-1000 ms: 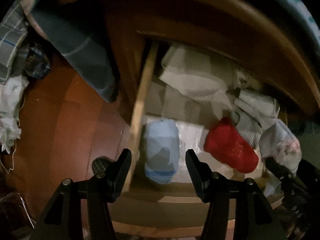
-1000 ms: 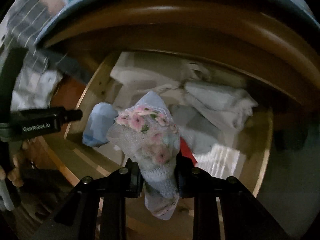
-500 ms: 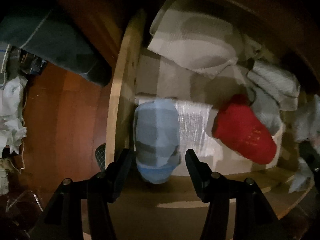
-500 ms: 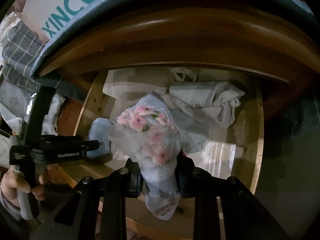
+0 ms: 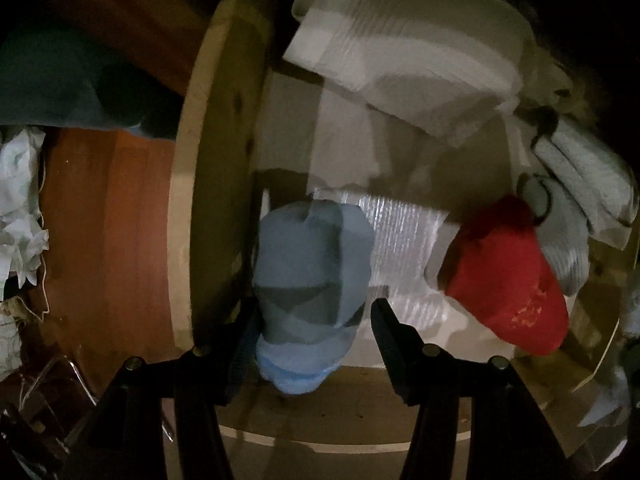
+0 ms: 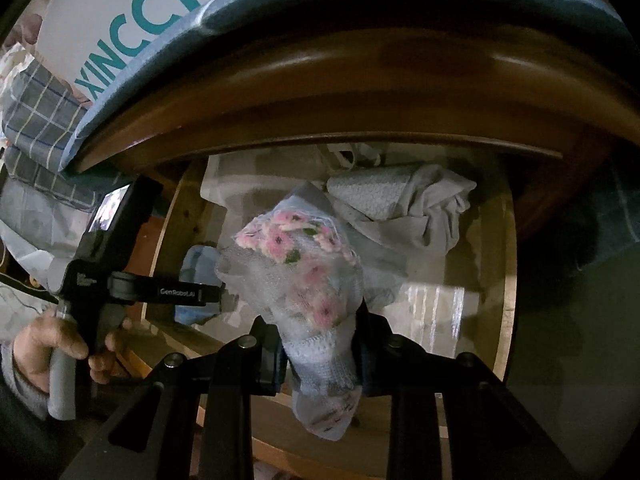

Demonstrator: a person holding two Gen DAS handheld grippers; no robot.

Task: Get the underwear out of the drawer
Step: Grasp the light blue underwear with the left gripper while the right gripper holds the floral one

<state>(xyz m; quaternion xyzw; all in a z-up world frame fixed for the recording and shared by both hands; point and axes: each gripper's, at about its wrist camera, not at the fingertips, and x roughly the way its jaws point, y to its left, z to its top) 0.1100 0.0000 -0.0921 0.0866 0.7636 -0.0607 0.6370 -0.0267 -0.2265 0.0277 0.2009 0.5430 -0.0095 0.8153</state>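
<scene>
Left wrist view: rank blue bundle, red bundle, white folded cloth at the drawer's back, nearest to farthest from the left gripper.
1. blue bundle: between the left gripper jaws, by the drawer's left wall.
2. red bundle: off to the right, near the front.
3. white folded cloth: at the back of the drawer.

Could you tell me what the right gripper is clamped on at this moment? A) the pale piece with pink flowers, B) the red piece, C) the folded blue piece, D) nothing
A: the right gripper is shut on the pale flowered piece, which sticks up between its jaws.
</scene>
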